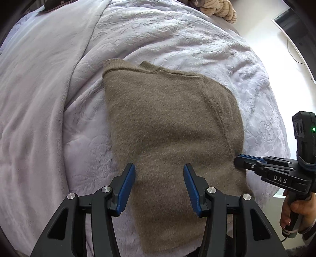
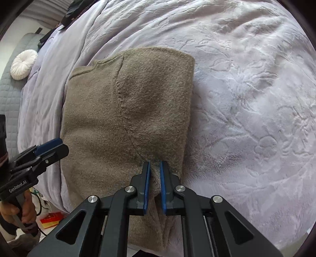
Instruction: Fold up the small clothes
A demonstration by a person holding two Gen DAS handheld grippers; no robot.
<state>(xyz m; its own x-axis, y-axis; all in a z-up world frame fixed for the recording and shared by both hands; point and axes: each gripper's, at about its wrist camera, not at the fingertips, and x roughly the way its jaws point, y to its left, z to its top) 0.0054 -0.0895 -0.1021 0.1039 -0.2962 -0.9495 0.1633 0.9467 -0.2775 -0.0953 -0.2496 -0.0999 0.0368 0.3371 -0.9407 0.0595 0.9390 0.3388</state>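
A small taupe knit sweater (image 1: 169,126) lies flat on a lilac blanket, its right part folded inward; it also shows in the right wrist view (image 2: 122,110). My left gripper (image 1: 159,172) is open just above the sweater's lower left part, fingers apart and empty. My right gripper (image 2: 154,168) is nearly closed on a ridge of the sweater's knit at the lower end of the fold. The right gripper also shows in the left wrist view (image 1: 240,161) at the sweater's right edge. The left gripper shows in the right wrist view (image 2: 53,148) at the sweater's left edge.
The embossed lilac blanket (image 2: 246,98) covers the bed. A white round cushion (image 2: 23,64) rests on grey quilted padding at the far left. Striped beige clothing (image 1: 219,8) lies at the top. A red and yellow box (image 2: 50,219) lies on the floor.
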